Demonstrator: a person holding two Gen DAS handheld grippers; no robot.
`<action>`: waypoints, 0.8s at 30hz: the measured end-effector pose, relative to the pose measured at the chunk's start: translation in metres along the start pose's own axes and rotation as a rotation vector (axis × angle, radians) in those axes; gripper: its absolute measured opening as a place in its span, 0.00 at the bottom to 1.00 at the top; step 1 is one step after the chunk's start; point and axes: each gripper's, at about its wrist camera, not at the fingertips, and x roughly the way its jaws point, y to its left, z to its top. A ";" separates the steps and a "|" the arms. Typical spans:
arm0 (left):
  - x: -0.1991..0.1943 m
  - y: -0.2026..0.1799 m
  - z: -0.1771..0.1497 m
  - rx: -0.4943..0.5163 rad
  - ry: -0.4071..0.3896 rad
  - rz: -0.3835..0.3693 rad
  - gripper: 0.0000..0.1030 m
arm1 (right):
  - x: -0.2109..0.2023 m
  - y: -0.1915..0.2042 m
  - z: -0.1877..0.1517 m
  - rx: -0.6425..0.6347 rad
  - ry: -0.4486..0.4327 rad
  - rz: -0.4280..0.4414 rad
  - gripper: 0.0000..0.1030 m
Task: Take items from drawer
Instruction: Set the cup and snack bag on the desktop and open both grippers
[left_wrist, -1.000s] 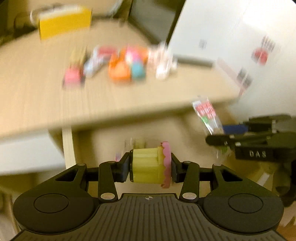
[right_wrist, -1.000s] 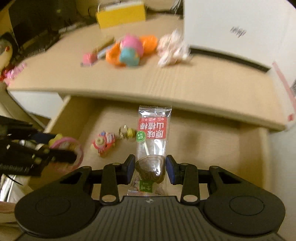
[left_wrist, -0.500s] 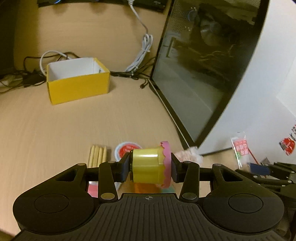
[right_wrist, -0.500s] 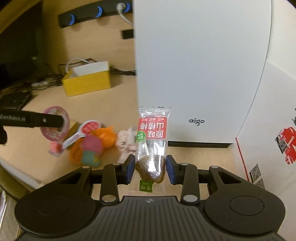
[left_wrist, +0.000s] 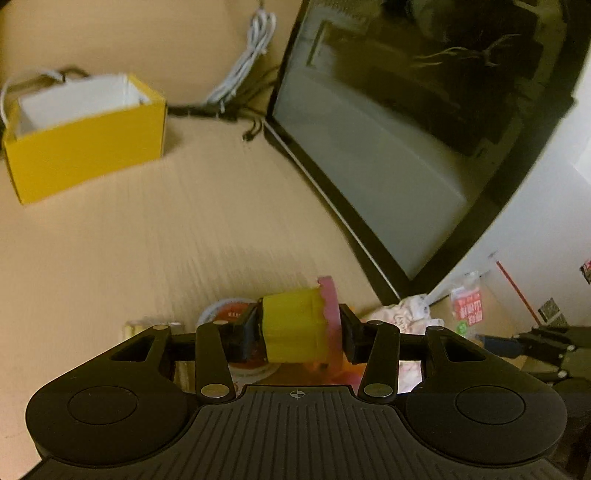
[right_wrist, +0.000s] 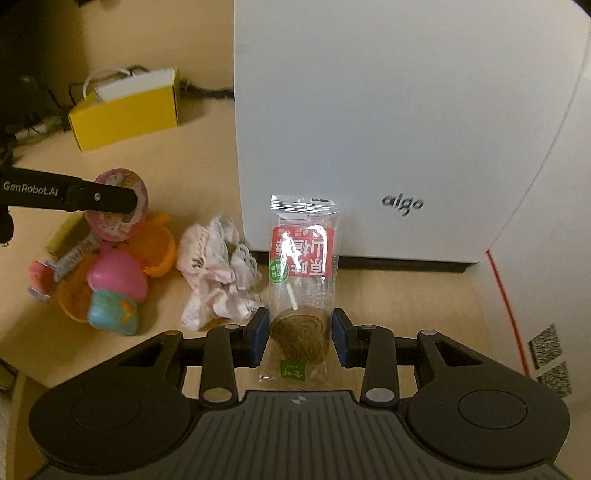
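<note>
Right wrist view: right gripper (right_wrist: 298, 332) is grasping the wrapped lollipop (right_wrist: 301, 291) above the desk (right_wrist: 399, 302), while left gripper (left_wrist: 295, 328) is clenching the yellow cup (left_wrist: 293, 325) (jaws opening slightly). Next, lowering beside the toy pile (right_wrist: 110, 280), at near left, seems needed.

A: What stands on the bench (right_wrist: 406, 306) at the back?

B: A yellow box (right_wrist: 125, 107), open at the top with a white lining, well apart from the rest. Behind it run white cables (left_wrist: 243, 70) and a dark cord.

A: And the big shape on the right?

B: A white computer case (right_wrist: 388, 110) (the front reads "aigo"), upright on a dark base. Its side is a dark glass panel (left_wrist: 406, 140), glossy with blurred reflections.
</note>
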 end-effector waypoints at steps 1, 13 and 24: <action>0.003 0.002 0.000 -0.010 0.012 0.008 0.47 | 0.003 0.001 -0.001 -0.002 0.006 -0.003 0.36; -0.037 -0.011 0.004 0.028 -0.173 0.086 0.45 | -0.001 0.001 -0.008 0.021 -0.046 -0.017 0.62; -0.115 -0.041 -0.029 0.071 -0.302 0.139 0.45 | -0.053 -0.012 -0.029 0.052 -0.228 -0.029 0.85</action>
